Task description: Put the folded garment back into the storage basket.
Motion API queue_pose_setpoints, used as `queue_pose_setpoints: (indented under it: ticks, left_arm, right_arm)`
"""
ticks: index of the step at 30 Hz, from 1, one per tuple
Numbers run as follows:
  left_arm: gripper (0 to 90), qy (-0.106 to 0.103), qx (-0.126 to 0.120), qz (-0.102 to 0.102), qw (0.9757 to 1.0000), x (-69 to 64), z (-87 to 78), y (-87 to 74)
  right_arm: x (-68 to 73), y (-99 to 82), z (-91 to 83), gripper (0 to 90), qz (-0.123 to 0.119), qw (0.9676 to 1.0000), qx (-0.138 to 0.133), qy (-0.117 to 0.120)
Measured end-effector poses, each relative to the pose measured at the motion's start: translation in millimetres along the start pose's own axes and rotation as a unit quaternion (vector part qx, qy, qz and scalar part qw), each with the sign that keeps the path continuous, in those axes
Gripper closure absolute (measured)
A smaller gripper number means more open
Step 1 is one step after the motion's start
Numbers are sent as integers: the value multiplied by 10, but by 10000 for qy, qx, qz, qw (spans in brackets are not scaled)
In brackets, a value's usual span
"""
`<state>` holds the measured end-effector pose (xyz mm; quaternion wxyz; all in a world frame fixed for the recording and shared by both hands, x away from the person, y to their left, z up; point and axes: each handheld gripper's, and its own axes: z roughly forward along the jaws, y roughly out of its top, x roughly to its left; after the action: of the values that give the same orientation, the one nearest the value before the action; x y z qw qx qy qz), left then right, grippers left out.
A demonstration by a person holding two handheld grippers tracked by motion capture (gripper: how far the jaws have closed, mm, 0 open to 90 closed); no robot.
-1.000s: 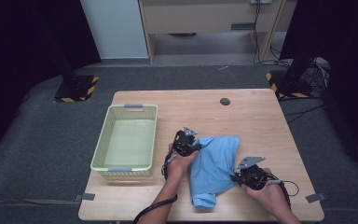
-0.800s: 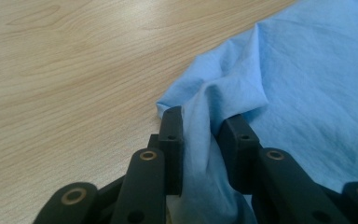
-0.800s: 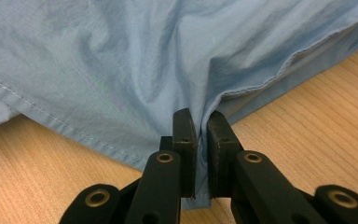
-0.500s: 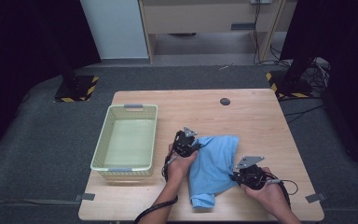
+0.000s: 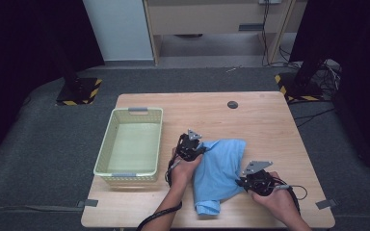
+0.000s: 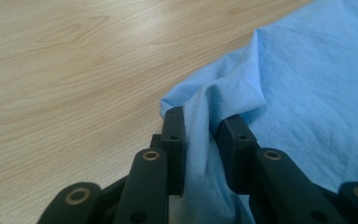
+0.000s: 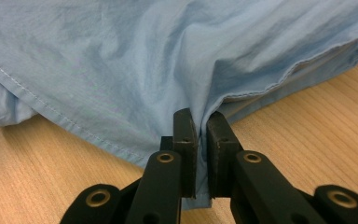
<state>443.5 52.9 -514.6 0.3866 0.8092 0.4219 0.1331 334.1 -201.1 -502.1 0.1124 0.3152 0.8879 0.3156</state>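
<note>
Left tool [image 5: 191, 146] tighter on cloth [image 5: 221, 168]

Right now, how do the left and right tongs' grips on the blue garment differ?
The left tongs pinch a thick bunched fold of the blue garment; the right tongs clamp a thin hemmed edge, jaws nearly touching. In the high view, left sits farther from the person, right nearer. Both are shut on cloth.

— What's the cloth like?

— A light blue garment [image 5: 220, 169], thin and creased, with stitched hems — it lies crumpled on the near right part of the wooden table.

— Flat?

— Mostly, roughly folded, with a small sleeve-like flap at its near end. Two edges are bunched up where they're pinched, one left, one right.
</note>
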Motion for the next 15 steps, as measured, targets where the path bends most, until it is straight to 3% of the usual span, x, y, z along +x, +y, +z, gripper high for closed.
queue_pose_setpoints:
  ticks: [15]
  left_arm:
    - [742, 13, -19, 15, 10000, -10, -61, 28]
  right_arm:
    - [19, 50, -85, 843, -70, 9999, -113, 17]
